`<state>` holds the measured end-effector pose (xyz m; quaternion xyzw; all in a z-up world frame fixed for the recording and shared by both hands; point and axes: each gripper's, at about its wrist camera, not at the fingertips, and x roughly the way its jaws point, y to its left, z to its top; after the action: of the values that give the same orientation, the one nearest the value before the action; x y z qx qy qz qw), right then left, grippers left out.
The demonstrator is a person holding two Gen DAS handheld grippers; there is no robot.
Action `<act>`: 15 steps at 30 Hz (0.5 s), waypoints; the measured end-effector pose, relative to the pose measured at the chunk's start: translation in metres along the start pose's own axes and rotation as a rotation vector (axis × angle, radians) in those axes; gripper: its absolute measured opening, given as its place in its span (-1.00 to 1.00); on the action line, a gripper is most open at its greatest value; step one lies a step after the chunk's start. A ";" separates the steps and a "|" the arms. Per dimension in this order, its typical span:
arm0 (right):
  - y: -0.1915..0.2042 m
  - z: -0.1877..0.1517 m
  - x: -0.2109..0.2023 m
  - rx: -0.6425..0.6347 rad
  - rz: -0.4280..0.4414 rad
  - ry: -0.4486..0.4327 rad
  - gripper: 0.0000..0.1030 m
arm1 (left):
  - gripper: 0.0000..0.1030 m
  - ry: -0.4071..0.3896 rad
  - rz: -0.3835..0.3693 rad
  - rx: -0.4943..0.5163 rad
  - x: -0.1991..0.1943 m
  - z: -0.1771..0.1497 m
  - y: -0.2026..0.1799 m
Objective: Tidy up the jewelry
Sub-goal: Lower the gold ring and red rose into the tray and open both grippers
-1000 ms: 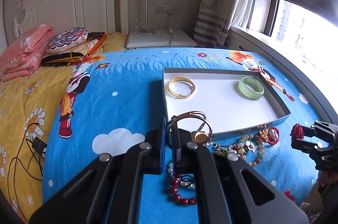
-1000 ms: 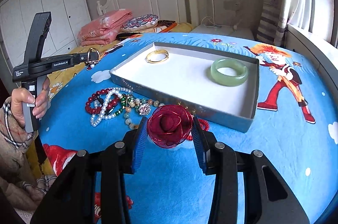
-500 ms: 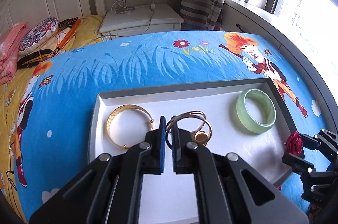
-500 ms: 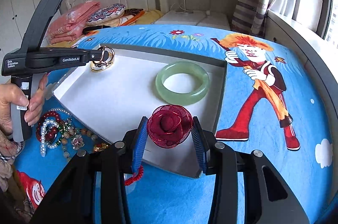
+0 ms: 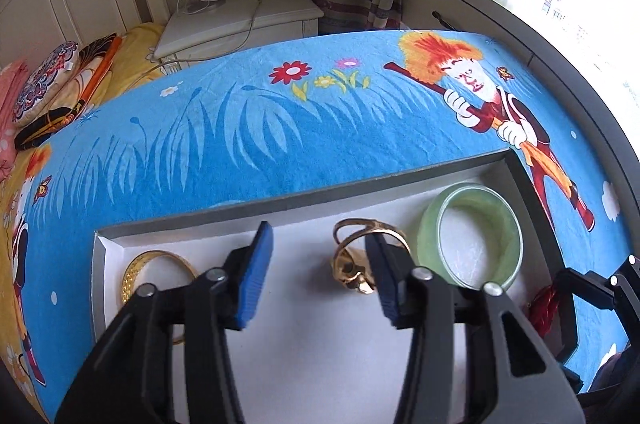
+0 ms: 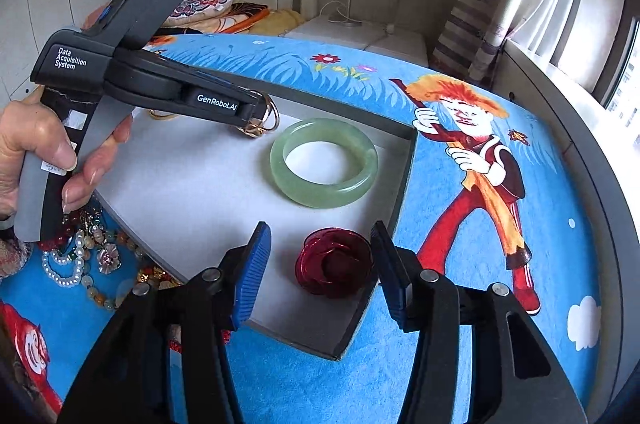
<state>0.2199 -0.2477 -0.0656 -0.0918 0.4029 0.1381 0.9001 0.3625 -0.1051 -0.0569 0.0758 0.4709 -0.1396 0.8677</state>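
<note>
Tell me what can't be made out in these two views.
- Gold bangle: left wrist view, near half behind the left gripper; right wrist view, almost all behind that gripper's body.
- Bead pile: right wrist view, partly behind the hand.
- Red rose: left wrist view, mostly behind the right gripper.

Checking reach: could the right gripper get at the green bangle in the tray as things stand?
Probably yes. The right gripper is opening around the red flower, and the green bangle lies just beyond it in the tray, uncovered. The left gripper works farther back.
</note>
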 end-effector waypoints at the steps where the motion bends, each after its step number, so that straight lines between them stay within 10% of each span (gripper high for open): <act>1: 0.000 -0.001 -0.006 0.010 -0.001 -0.022 0.24 | 0.42 -0.022 0.005 0.007 -0.008 -0.002 0.001; 8: 0.000 -0.027 -0.061 0.062 0.000 -0.188 0.21 | 0.93 -0.221 0.127 -0.031 -0.103 -0.042 0.037; 15: 0.048 -0.058 -0.065 -0.087 0.083 -0.156 -0.12 | 0.92 -0.267 0.190 -0.132 -0.155 -0.146 0.079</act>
<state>0.1223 -0.2298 -0.0575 -0.1030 0.3289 0.1996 0.9173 0.1909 0.0347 -0.0066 0.0436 0.3506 -0.0347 0.9349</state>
